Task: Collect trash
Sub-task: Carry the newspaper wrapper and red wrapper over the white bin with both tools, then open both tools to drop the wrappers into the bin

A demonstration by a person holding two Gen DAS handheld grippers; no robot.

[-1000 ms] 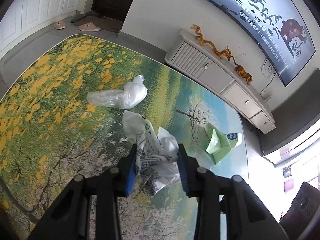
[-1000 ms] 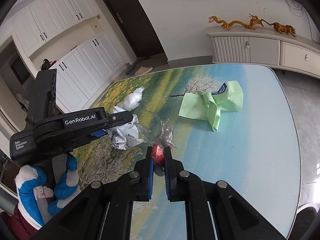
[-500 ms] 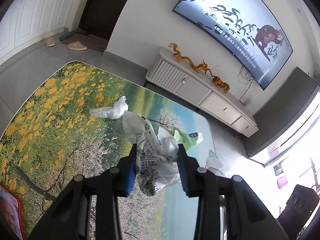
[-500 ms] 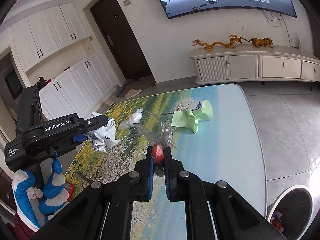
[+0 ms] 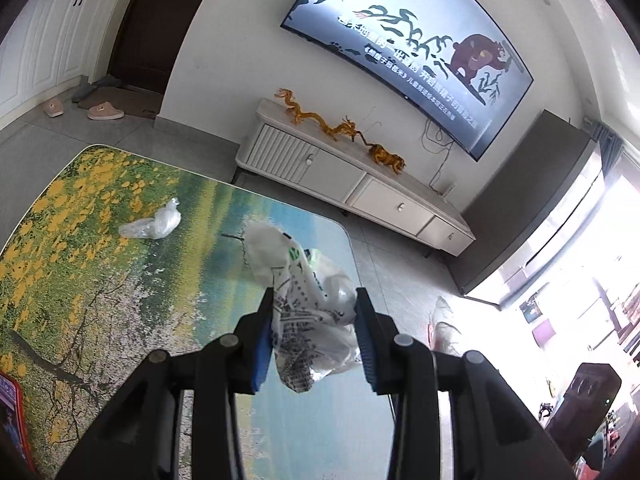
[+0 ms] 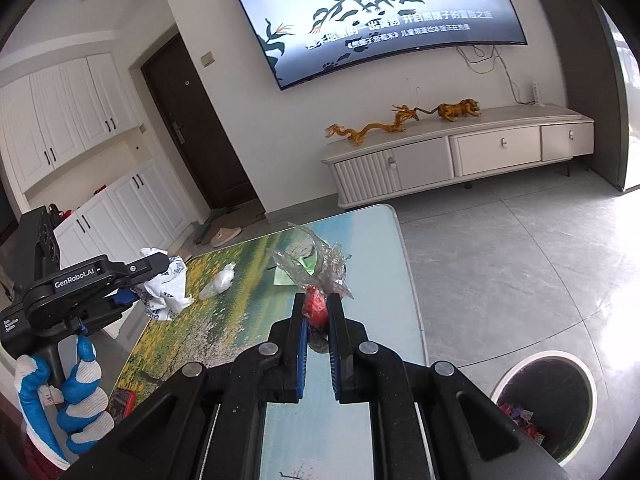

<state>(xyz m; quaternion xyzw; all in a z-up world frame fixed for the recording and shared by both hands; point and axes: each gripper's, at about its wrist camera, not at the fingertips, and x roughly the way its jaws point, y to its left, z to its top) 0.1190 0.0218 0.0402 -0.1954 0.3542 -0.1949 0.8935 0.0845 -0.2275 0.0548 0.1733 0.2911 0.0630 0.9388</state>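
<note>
Both tools lifted off table, left tool clamping printed bag, right tool clamping wrapper

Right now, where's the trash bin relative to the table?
In the right wrist view the trash bin stands on the grey floor at lower right, just off the table's near right edge, already holding some colourful scraps.

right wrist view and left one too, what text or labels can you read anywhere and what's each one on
"GenRobot.AI": on the side of the left tool, white letters on black.
"Data Acquisition System": probably, small white print on the same tool's handle block; barely legible.
Chinese subtitle lines on the TV: too blurred to quote reliably.
Dark print on the crumpled white bag held in the left tool: unreadable.
</note>
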